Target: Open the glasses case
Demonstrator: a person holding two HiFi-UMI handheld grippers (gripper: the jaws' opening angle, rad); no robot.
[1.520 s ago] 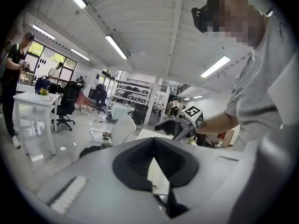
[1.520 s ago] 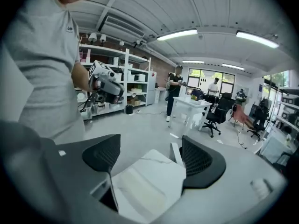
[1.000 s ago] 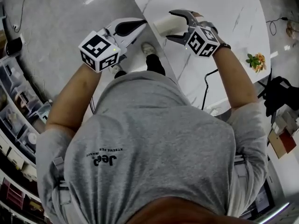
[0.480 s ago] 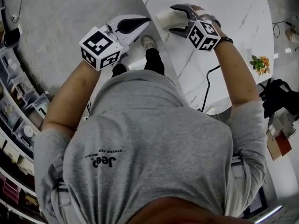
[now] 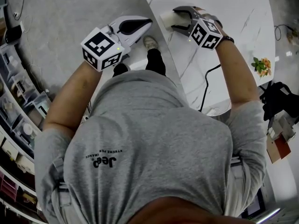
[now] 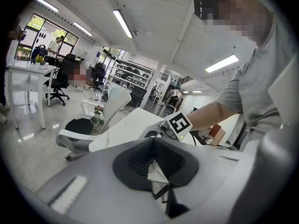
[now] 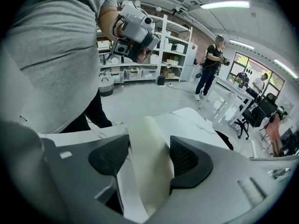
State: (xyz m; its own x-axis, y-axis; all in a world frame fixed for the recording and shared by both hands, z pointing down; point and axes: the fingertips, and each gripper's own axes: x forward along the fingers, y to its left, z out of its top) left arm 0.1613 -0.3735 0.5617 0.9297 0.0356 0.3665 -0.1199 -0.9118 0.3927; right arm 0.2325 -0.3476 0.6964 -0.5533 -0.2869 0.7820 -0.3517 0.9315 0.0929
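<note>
The case (image 5: 166,18) lies at the bench (image 5: 233,13) edge and looks unopened. The right gripper (image 5: 176,17) fingers are closing on it, pads meeting its sides. The left gripper (image 5: 145,23) hangs off the bench, its fingers pressed together and empty. Only the grasp is under way; the lid is not yet lifted.

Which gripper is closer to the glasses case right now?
Right. The right gripper straddles the glasses case, its jaws closing on it; the left gripper hangs shut beyond the table edge, apart from it.
</note>
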